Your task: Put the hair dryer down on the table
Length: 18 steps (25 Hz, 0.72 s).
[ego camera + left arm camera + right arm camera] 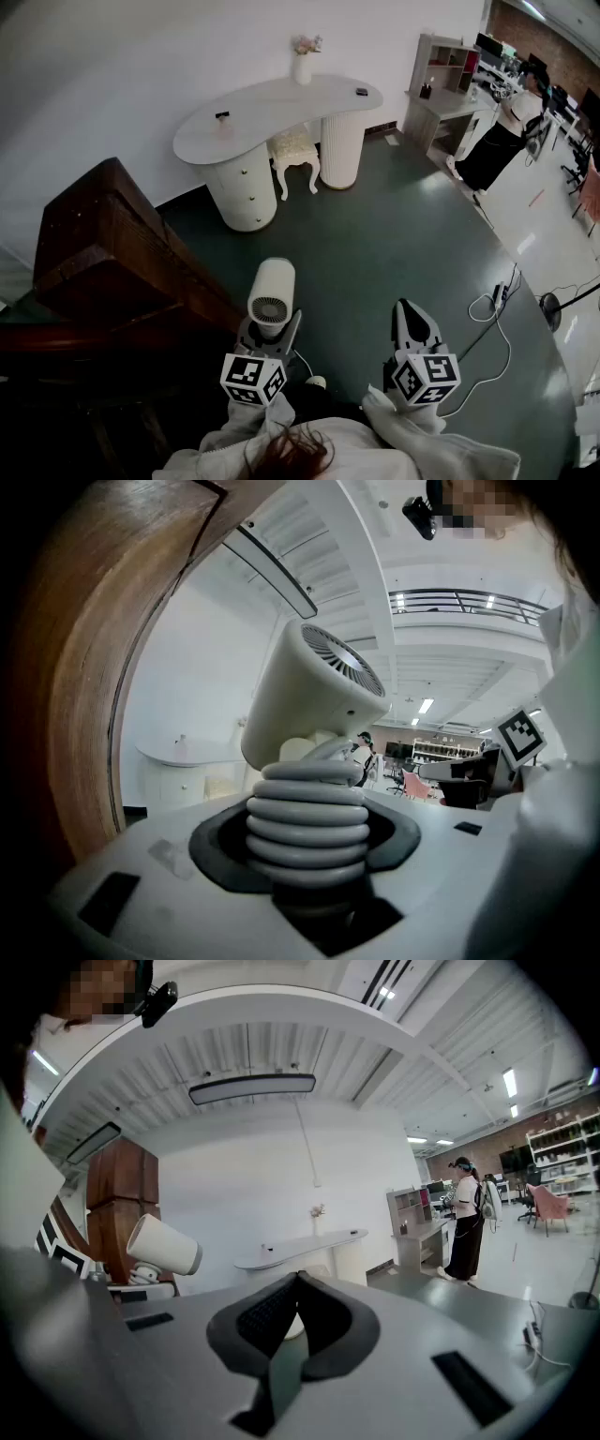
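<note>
A white hair dryer [272,291] stands up out of my left gripper [270,330], its grille toward the head camera. In the left gripper view the pads close on its handle, which has the grey cord [307,832] coiled round it, with the hair dryer's head [314,700] above. My right gripper [413,314] is held beside it, shut and empty; its pads meet at the tips [295,1283]. The white curved table [281,108] stands well ahead by the wall, also in the right gripper view [300,1246].
A dark wooden banister [103,244] rises close on the left. A white stool [295,150] sits under the table, a vase [302,66] on top. A shelf desk [450,84] and a person [506,131] are at the right; cables [487,309] lie on the green floor.
</note>
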Tool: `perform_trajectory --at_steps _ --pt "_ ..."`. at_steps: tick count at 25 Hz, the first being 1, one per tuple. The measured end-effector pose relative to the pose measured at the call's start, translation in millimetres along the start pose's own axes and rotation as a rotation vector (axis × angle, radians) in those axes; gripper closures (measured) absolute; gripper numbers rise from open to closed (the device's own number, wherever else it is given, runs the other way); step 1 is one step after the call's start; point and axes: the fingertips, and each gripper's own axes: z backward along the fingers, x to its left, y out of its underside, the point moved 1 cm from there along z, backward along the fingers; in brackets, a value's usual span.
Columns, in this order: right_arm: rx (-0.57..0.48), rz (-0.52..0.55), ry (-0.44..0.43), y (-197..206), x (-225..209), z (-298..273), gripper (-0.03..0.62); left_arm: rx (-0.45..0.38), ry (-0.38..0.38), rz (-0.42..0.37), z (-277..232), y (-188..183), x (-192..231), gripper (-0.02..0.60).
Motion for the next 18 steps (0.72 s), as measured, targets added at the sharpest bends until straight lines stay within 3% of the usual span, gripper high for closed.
perform_trajectory --at_steps 18 --pt "0.019 -0.07 0.049 15.0 14.1 -16.9 0.546 0.012 0.048 -0.003 -4.4 -2.4 13.6 0.364"
